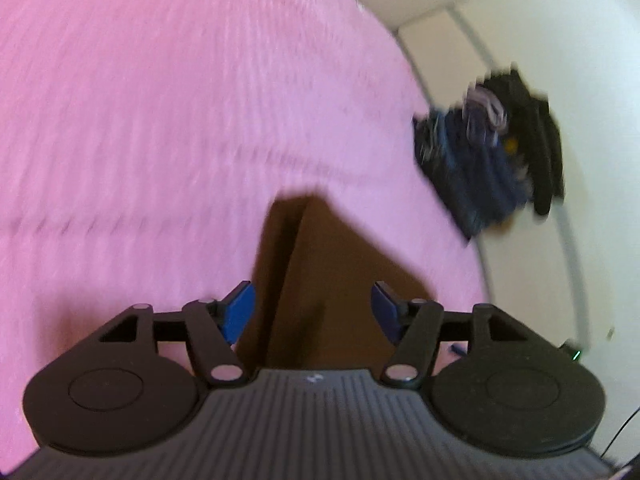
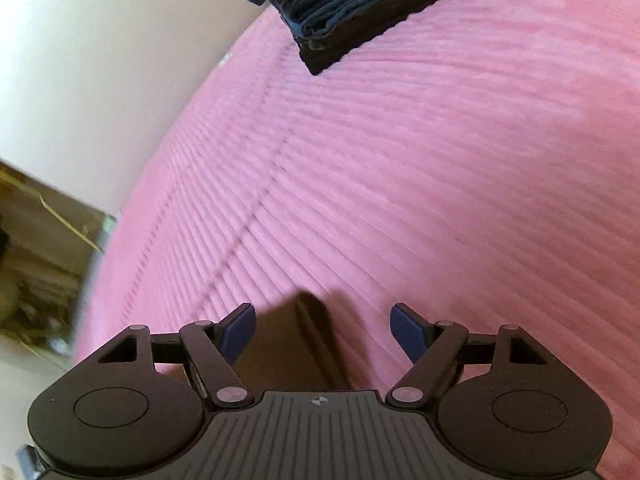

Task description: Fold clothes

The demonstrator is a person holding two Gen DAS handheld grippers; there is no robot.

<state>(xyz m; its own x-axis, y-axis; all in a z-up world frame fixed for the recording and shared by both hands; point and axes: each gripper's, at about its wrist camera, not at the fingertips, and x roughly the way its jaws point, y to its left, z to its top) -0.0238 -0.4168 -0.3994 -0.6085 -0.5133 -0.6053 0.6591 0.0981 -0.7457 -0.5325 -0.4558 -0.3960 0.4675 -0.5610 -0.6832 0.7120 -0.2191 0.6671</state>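
A brown garment [image 1: 320, 280] lies on a pink ribbed bedspread [image 1: 160, 120], just ahead of my left gripper [image 1: 313, 308], which is open and empty with blue pads. In the right wrist view the same brown cloth [image 2: 296, 344] shows between the open, empty fingers of my right gripper [image 2: 323, 328]. A stack of folded dark clothes [image 2: 360, 8] rests on the pink bedspread [image 2: 400, 180] at the far end. The view is blurred.
A heap of dark blue and black clothes [image 1: 492, 152] lies at the bedspread's right edge by a white wall [image 1: 560, 40]. In the right wrist view a white wall [image 2: 100, 80] and a brownish floor area [image 2: 40, 260] lie left of the bed.
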